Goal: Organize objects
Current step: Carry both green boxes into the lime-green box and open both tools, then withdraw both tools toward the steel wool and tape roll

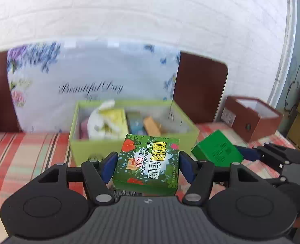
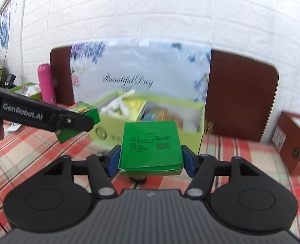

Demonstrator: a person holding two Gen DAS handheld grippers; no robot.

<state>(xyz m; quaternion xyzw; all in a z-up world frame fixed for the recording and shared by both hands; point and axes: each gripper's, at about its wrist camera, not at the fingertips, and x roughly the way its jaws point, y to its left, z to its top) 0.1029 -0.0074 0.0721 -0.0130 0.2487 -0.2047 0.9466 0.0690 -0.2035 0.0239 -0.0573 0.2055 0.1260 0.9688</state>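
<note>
My left gripper [image 1: 147, 164] is shut on a green box with flower print [image 1: 148, 162] and holds it above the plaid cloth, just in front of the lime-green open box [image 1: 89, 144]. My right gripper [image 2: 151, 156] is shut on a plain green box with a barcode [image 2: 151, 144], also in front of the lime-green box [image 2: 107, 131]. The right gripper and its box show at the right of the left wrist view [image 1: 217, 151]. The left gripper and its box show at the left of the right wrist view [image 2: 78, 120]. The lime-green box holds several packets and a white bag.
A plaid red cloth [image 2: 241, 154] covers the table. A brown open box [image 1: 251, 118] stands at the right. A floral "Beautiful Day" panel [image 2: 139, 71] and a brown board [image 2: 241, 93] lean on the white brick wall behind. A pink bottle [image 2: 46, 83] stands far left.
</note>
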